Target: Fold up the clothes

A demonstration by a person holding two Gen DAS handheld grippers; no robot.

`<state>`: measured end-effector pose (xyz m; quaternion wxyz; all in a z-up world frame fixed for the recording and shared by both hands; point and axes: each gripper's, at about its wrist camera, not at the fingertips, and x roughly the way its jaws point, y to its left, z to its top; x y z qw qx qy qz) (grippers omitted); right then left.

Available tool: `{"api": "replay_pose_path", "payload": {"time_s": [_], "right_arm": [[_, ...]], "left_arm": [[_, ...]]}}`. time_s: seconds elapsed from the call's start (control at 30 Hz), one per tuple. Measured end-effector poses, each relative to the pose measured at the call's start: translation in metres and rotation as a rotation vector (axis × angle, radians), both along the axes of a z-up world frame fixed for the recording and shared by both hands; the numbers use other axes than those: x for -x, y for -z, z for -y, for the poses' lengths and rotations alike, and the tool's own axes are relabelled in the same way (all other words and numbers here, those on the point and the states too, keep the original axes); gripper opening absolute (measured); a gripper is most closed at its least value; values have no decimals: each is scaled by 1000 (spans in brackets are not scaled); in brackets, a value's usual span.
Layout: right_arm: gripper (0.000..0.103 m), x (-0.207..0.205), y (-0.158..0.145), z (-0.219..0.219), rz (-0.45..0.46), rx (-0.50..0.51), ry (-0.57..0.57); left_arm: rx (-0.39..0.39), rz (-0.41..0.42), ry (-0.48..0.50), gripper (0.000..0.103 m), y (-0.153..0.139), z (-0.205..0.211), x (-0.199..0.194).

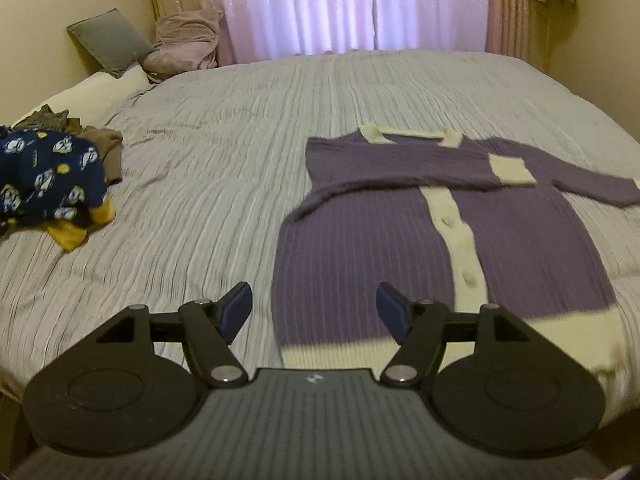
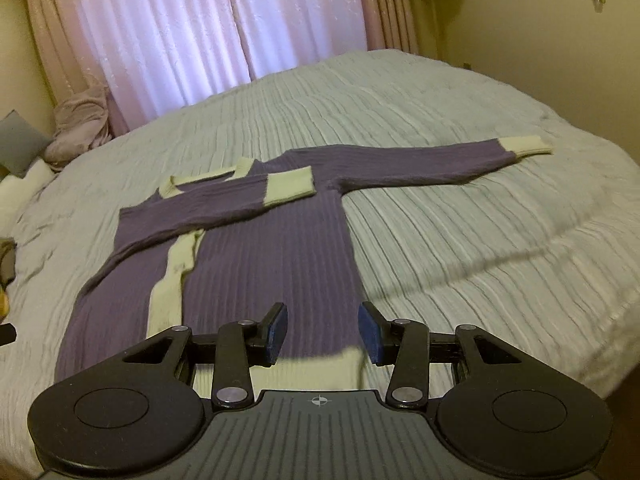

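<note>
A purple knit cardigan with cream collar, cuffs, hem and button band lies flat on the bed. Its left sleeve is folded across the chest, cream cuff on top. The other sleeve stretches out to the right in the right wrist view. My left gripper is open and empty, just above the cardigan's lower left hem. My right gripper is open and empty, above the cardigan's lower right hem.
The bed has a grey ribbed cover. A pile of clothes with a navy patterned garment lies at the left. A grey pillow and pink blanket sit at the headboard corner. Curtains hang behind.
</note>
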<state>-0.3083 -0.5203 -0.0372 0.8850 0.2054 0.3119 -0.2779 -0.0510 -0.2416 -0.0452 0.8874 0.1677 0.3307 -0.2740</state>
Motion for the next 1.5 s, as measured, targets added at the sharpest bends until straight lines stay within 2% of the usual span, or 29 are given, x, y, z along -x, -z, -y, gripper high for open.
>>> {"api": "replay_pose_path", "payload": {"time_s": [0.3, 0.7, 1.07, 1.23, 1.5], "right_arm": [[44, 44, -4, -30, 14, 2, -27], [44, 69, -1, -53, -5, -12, -21], [44, 49, -7, -80, -88, 57, -21], [44, 29, -4, -94, -117, 71, -10], [44, -4, 18, -106, -168, 27, 2]], "left_arm": [[-14, -18, 24, 66, 6, -33, 56], [18, -19, 60, 67, 4, -49, 76], [106, -93, 86, 69, 15, -61, 41], [99, -117, 95, 69, 23, -70, 16], [71, -156, 115, 69, 34, -75, -12]]}}
